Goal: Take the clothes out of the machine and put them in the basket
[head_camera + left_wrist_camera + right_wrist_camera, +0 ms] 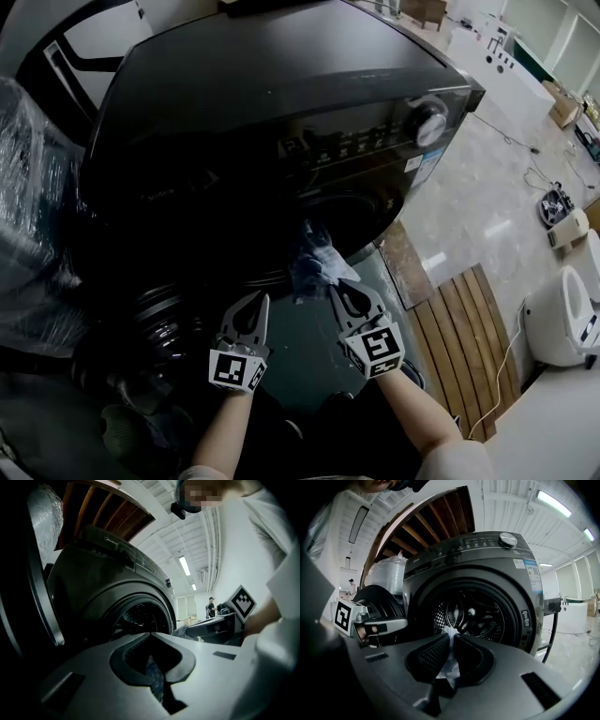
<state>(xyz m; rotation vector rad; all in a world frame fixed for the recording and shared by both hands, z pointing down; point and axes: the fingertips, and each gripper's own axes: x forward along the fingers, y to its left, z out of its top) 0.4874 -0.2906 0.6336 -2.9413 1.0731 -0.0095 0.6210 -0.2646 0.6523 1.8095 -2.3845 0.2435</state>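
A dark front-loading washing machine [281,94] stands ahead, its door [159,319] swung open at the lower left. The drum opening [473,616] looks dark, with nothing I can make out inside. A crumpled blue garment [309,262] hangs just outside the opening. My right gripper [335,283] is shut on it, and pale cloth [447,663] shows between its jaws [452,635]. My left gripper [265,296] sits just left of the right one with its tips together [150,633]. A strip of blue cloth [153,674] lies pinched behind them. No basket is in view.
A plastic-wrapped bulk [28,216] stands left of the machine. Right of it lie a slatted wooden board [469,337], a white appliance [562,319] and a cable [506,366] on the pale floor. A person [212,606] stands far off in the room.
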